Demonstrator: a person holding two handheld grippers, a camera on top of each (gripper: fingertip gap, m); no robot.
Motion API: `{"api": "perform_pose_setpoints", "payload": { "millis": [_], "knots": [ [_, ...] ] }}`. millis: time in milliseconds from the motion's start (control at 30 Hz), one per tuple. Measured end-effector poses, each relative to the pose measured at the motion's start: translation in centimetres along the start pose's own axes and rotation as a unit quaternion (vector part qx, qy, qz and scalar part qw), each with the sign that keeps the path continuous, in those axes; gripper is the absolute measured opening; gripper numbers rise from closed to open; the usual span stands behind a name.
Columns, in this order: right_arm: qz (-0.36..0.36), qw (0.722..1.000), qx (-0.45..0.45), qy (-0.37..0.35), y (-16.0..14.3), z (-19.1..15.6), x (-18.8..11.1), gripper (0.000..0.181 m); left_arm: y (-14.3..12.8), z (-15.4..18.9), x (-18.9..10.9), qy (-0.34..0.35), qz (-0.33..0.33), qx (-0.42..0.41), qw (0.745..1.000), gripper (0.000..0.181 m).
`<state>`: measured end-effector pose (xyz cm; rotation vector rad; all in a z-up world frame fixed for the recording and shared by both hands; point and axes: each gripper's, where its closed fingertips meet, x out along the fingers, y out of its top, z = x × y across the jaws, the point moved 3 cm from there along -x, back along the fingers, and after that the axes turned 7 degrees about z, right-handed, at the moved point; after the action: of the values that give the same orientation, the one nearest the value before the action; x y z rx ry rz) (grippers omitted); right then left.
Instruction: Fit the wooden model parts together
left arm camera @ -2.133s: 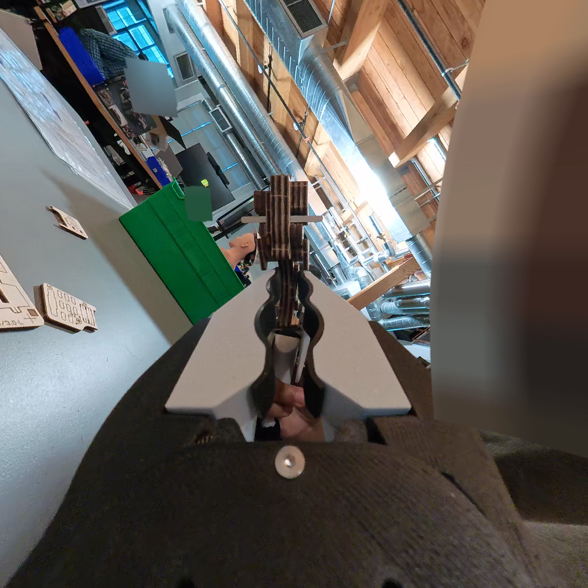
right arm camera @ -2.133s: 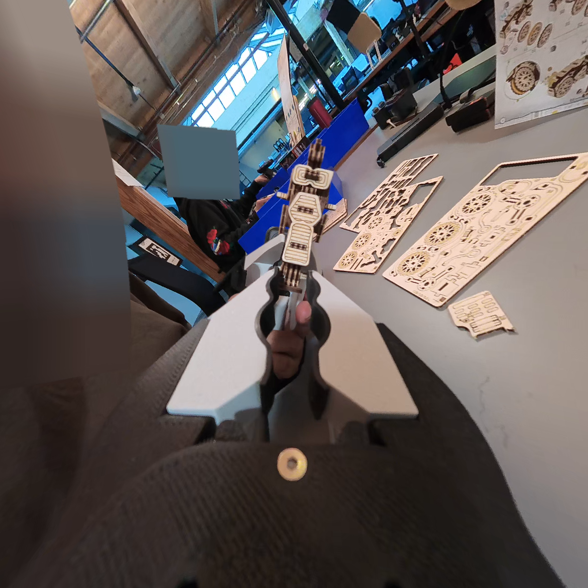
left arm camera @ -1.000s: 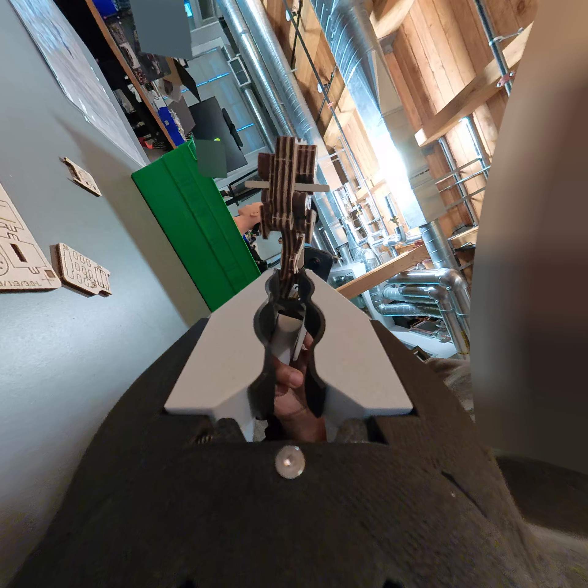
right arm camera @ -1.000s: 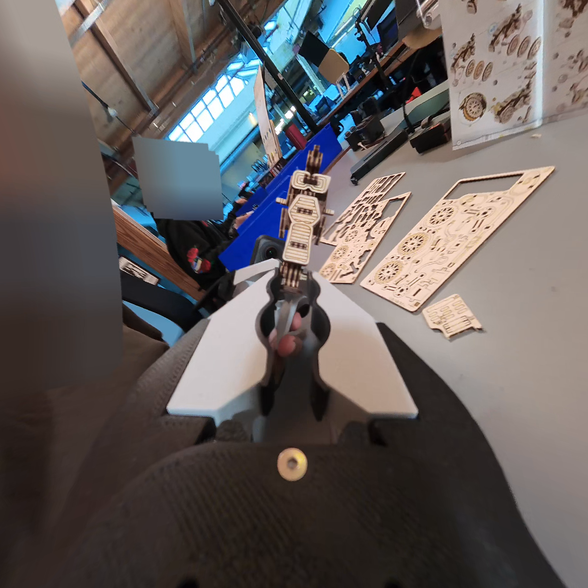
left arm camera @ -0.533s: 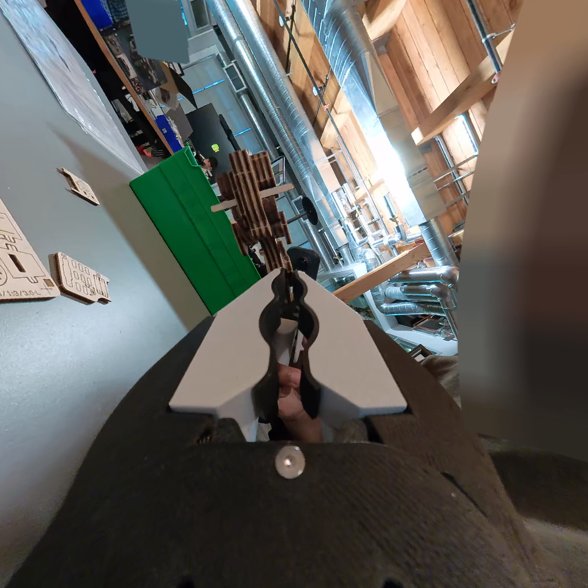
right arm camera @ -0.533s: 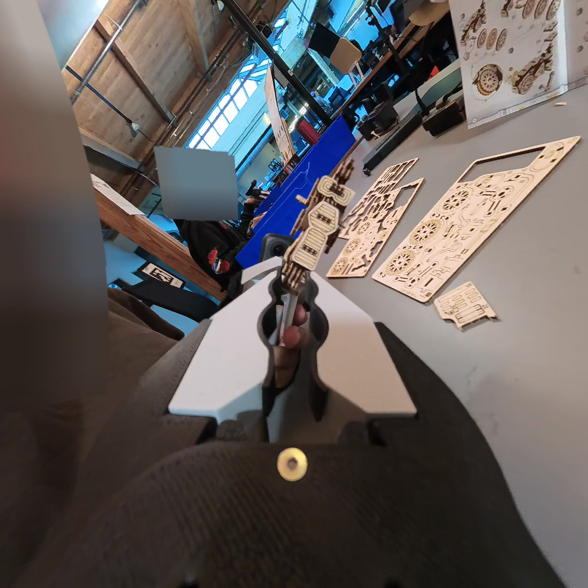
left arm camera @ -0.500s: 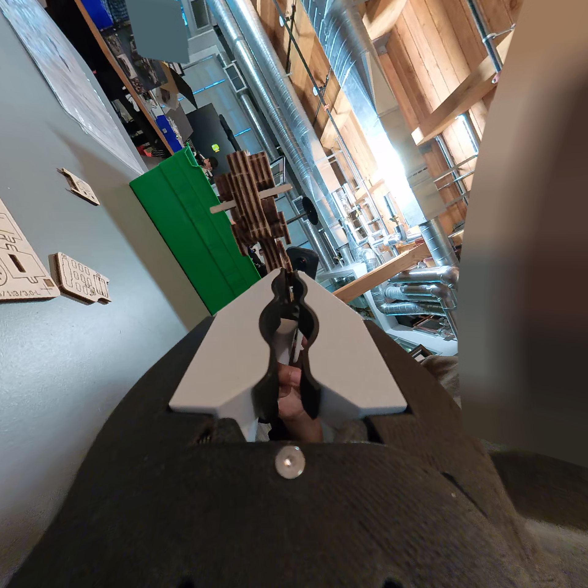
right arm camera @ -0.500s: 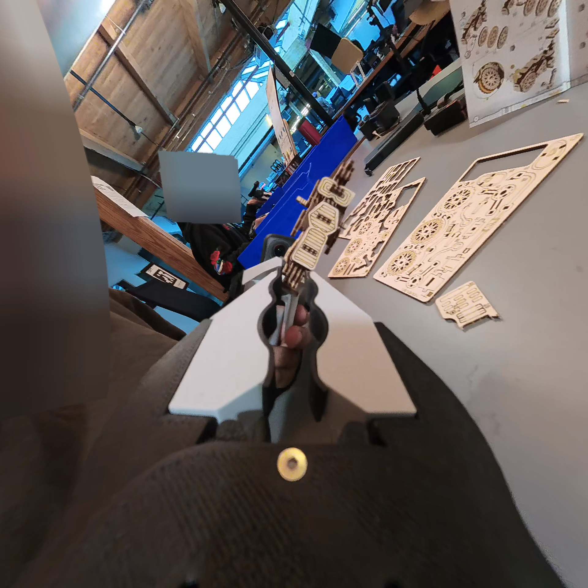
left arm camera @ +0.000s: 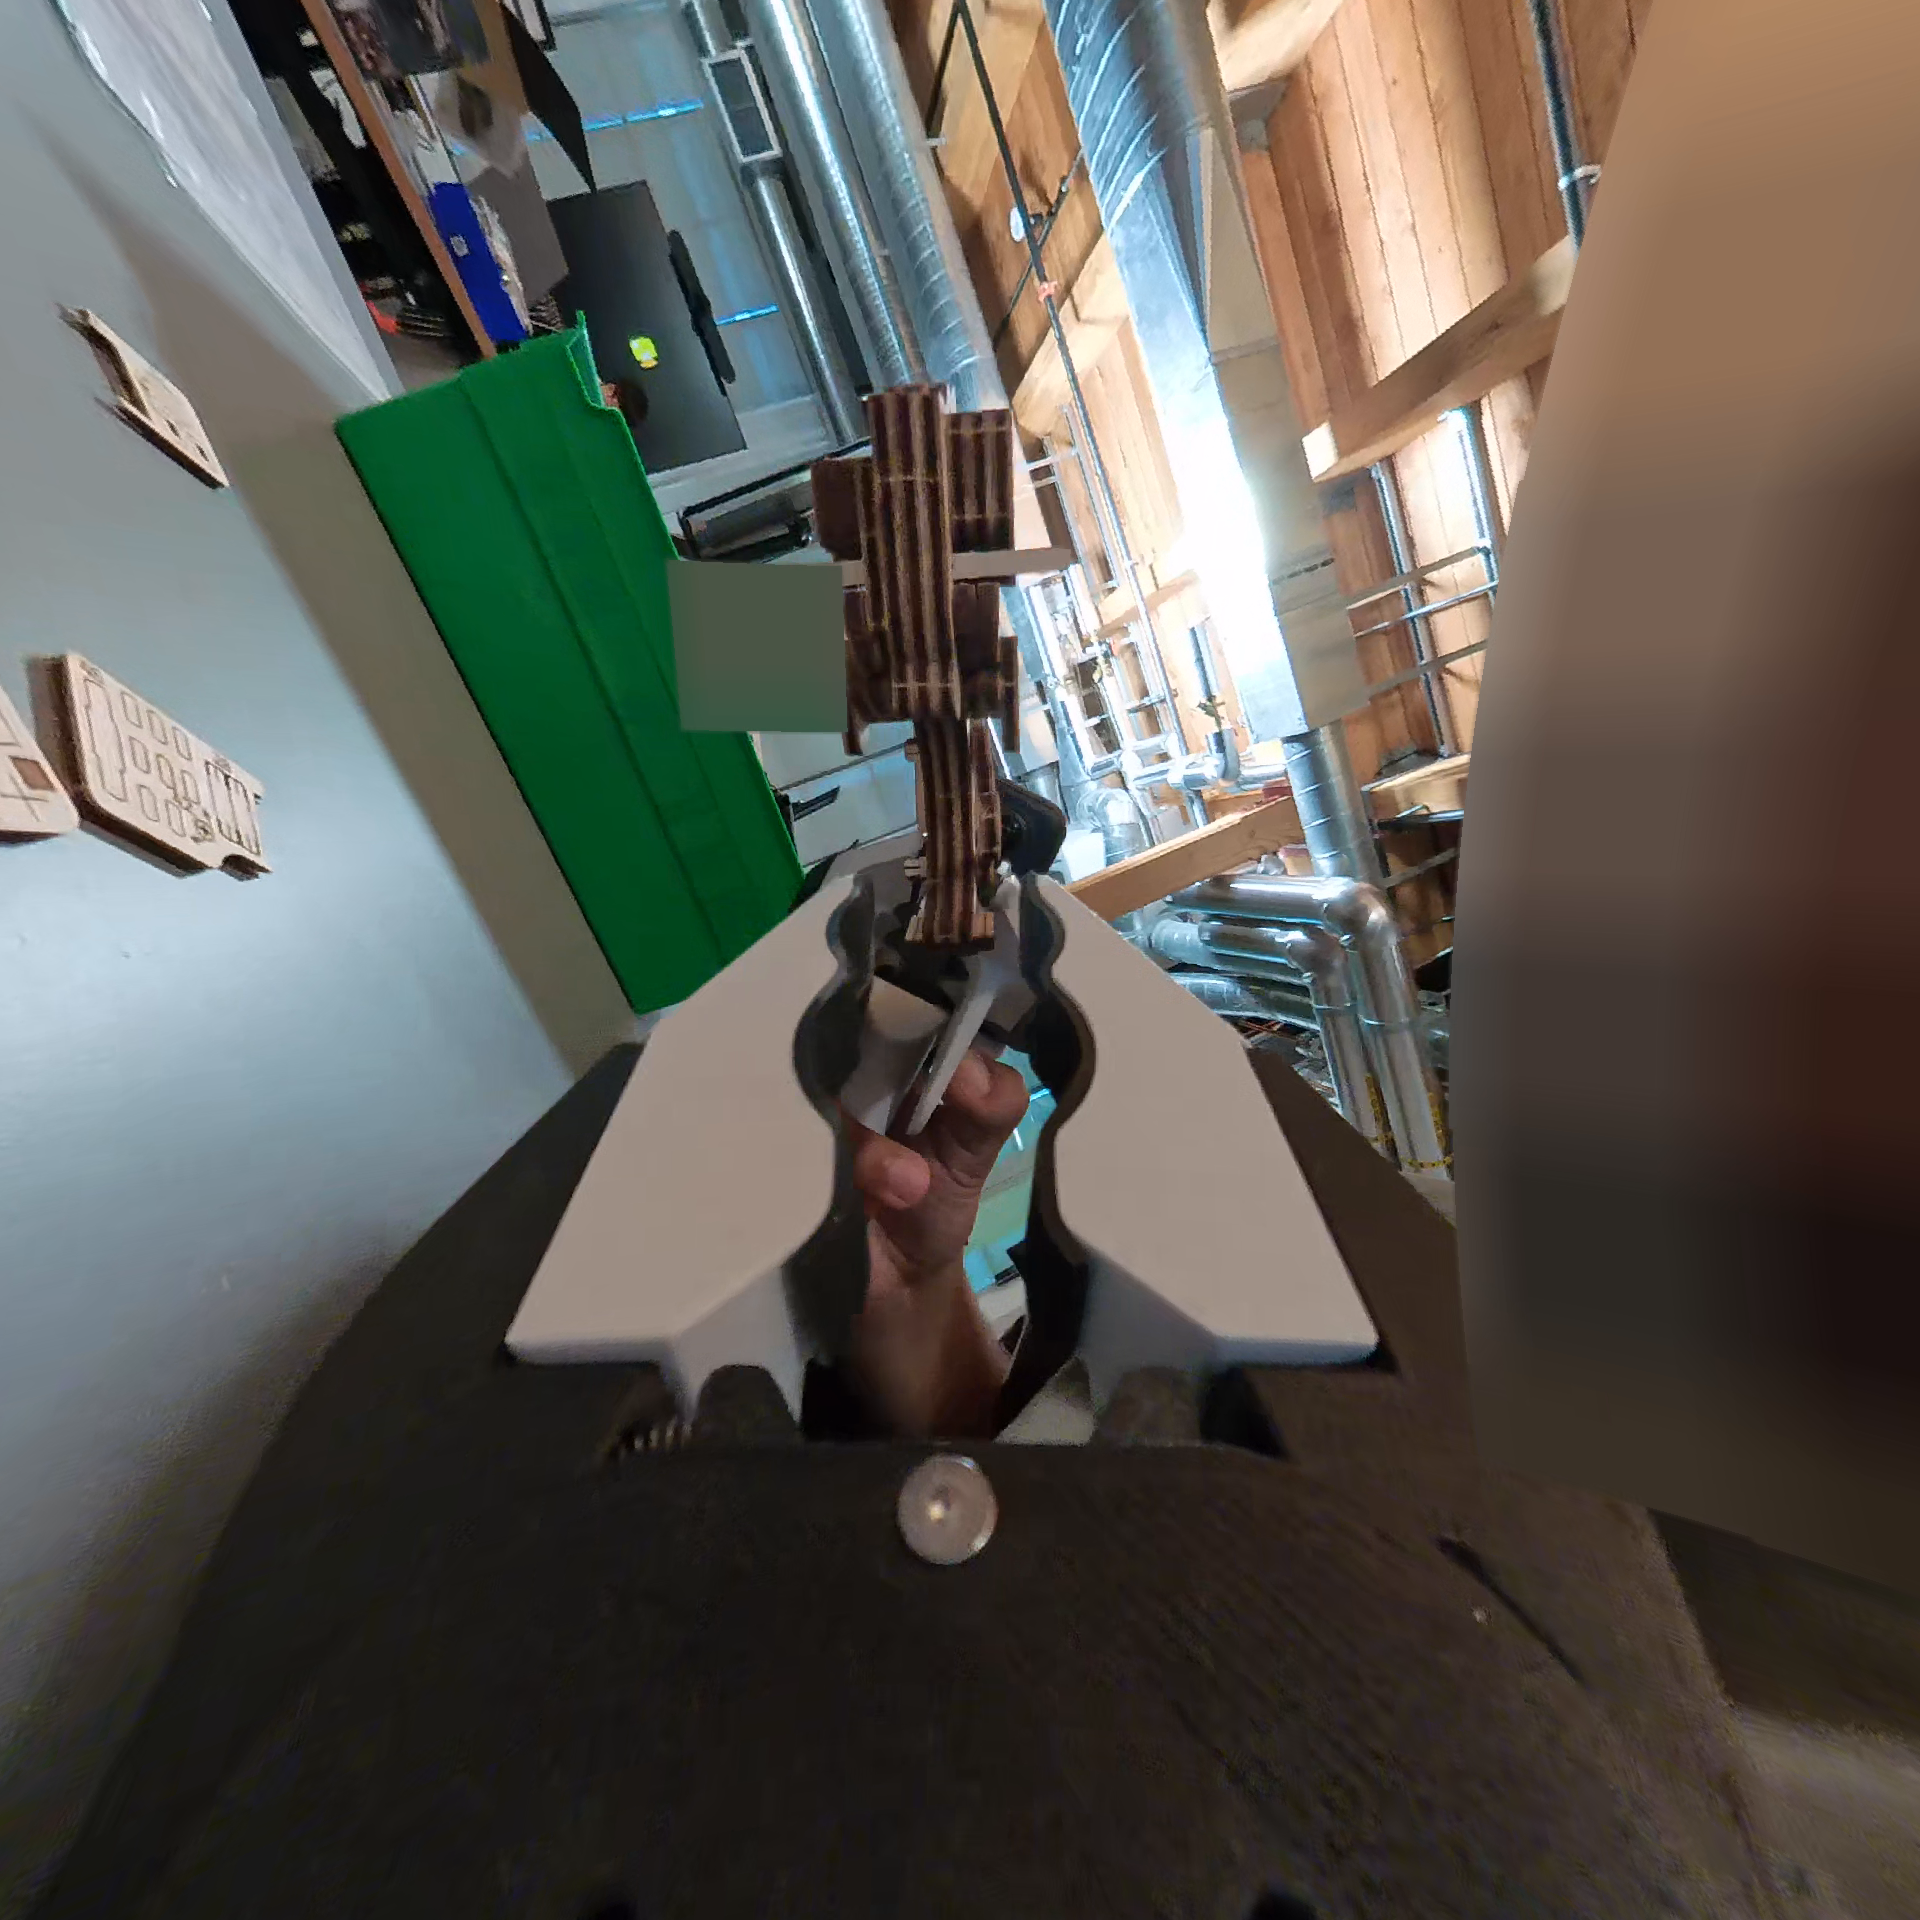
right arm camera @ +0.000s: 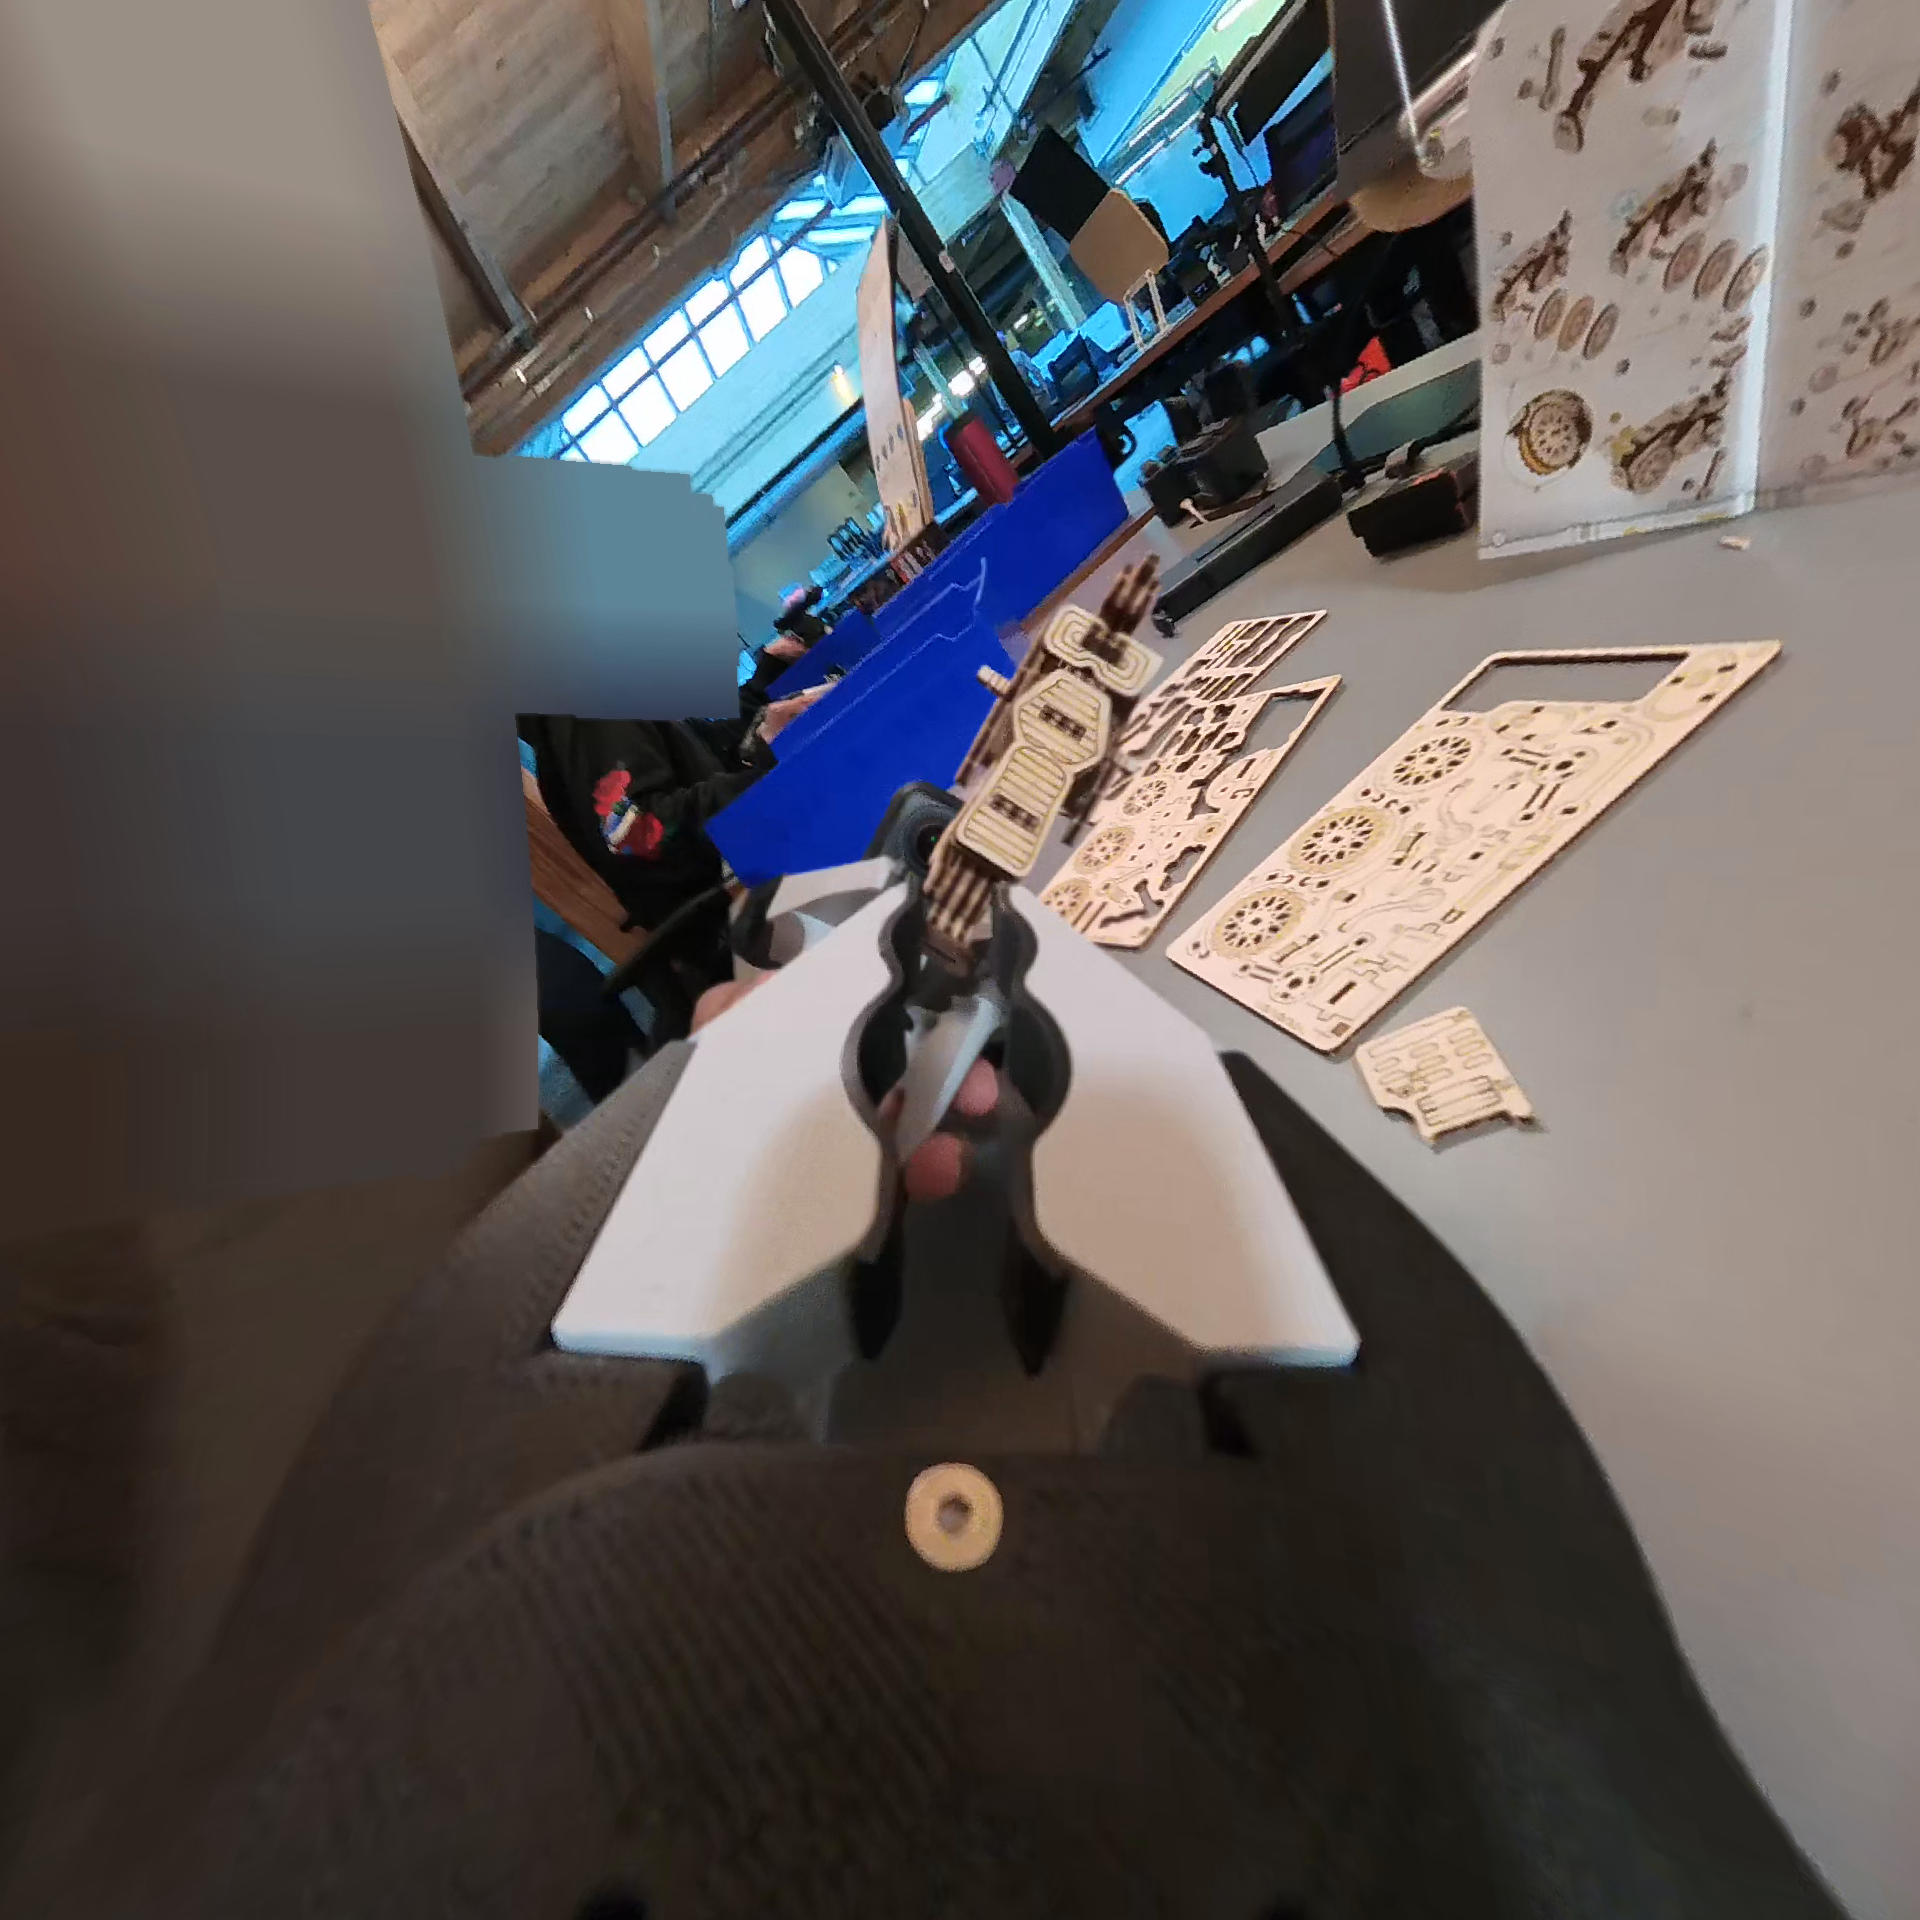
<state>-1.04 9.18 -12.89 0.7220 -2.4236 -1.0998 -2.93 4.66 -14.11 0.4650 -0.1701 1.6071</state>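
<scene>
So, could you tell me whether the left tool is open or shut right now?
Shut on the wooden assembly: the left tool has its jaws closed against the assembly's lower end, which stands upright out of them.

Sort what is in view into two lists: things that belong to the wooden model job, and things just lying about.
Job:
- wooden model piece, gripped at its lower end by both tools, left tool and right tool
- cut-out wooden sheets on the table
- small loose wooden part
- picture sheet of the model

Lying about:
- green bin
- blue bins
</scene>
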Motion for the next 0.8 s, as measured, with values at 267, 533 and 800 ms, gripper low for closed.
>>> {"api": "perform_pose_setpoints", "payload": {
  "millis": [267,533,800],
  "knots": [
    [-0.002,0.999,-0.045,0.0,0.03,-0.55,0.16,0.011,0.28,0.6,-0.13,-0.014,-0.001,0.0,1.0,0.01],
    [0.018,1.0,-0.022,0.007,0.47,-0.59,0.0,0.011,0.21,0.9,-0.09,-0.022,-0.009,0.007,1.0,0.012],
    [0.029,0.999,-0.012,0.007,0.73,-0.48,-0.11,0.011,0.15,0.97,-0.07,-0.021,-0.013,0.02,0.999,0.009]
  ]
}}
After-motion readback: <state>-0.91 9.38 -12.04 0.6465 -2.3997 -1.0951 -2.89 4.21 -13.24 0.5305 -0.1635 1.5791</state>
